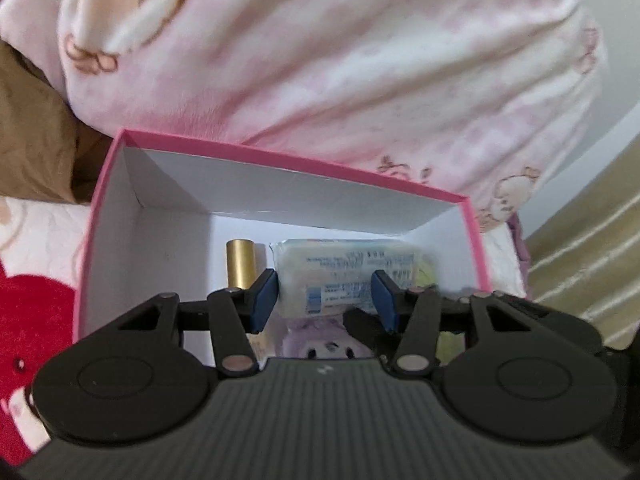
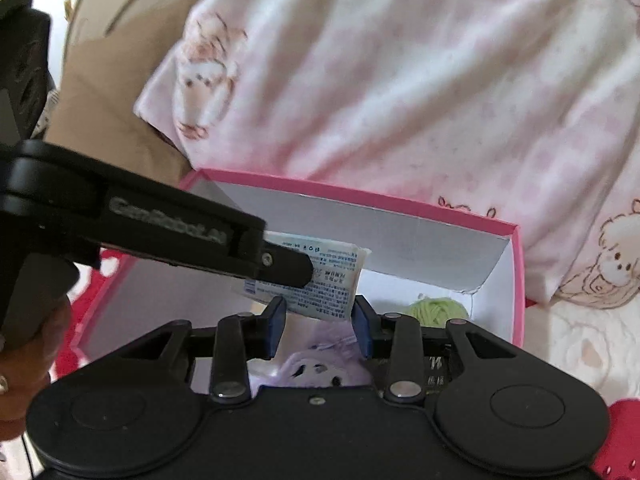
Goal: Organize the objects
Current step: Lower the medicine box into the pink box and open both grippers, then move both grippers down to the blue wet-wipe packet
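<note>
Your left gripper [image 1: 324, 296] clenches the white printed tissue pack [image 1: 344, 276] crosswise over the pink cardboard box's [image 1: 280, 156] middle, while your right gripper's [image 2: 320, 330] jaws hang released just beneath it.

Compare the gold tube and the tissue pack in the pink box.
The gold tube is a slim metallic cylinder lying on the box floor; the tissue pack is a wide, soft, printed plastic pack. The tube lies free, while the left gripper holds the pack between its jaws. Both are inside the pink box.
</note>
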A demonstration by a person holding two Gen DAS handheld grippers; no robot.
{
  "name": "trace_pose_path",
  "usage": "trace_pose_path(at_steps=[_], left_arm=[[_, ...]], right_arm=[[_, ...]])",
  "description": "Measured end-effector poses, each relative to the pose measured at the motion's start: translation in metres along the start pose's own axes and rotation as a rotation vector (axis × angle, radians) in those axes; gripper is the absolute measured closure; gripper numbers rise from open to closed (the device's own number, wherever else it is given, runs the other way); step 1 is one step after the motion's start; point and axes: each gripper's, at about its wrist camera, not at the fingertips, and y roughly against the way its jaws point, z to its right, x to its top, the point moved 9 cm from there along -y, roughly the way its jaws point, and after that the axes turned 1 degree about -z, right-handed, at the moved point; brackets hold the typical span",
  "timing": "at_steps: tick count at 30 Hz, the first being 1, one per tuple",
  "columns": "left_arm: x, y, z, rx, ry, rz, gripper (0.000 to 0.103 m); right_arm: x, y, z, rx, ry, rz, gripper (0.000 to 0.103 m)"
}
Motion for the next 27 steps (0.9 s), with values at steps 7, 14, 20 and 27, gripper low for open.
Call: trace_pose_path(at_steps=[7, 14, 20, 27], left_arm=[[0.005, -0.027, -0.007, 0.027, 0.008, -0.011, 0.052], [-0.017, -0.004, 0.004, 0.049, -0.046, -0.072, 0.052], [-0.028, 0.058, 0.03, 0.056, -0.12, -0.064, 0.05], [-0.056, 0.125, 0.048, 0.098, -0.204, -0.064, 0.046]], right_arm=[[0.002, -0.032, 0.019, -0.144, 0.022, -0.048, 0.063], [-0.004, 0.004, 0.022, -0.036, -0.064, -0.031, 0.062], [-0.01, 0.054, 0.015, 0.072, -0.123, -0.075, 0.059], [-0.026, 0.105, -0.001, 0.116, -0.13, -0.093, 0.047]])
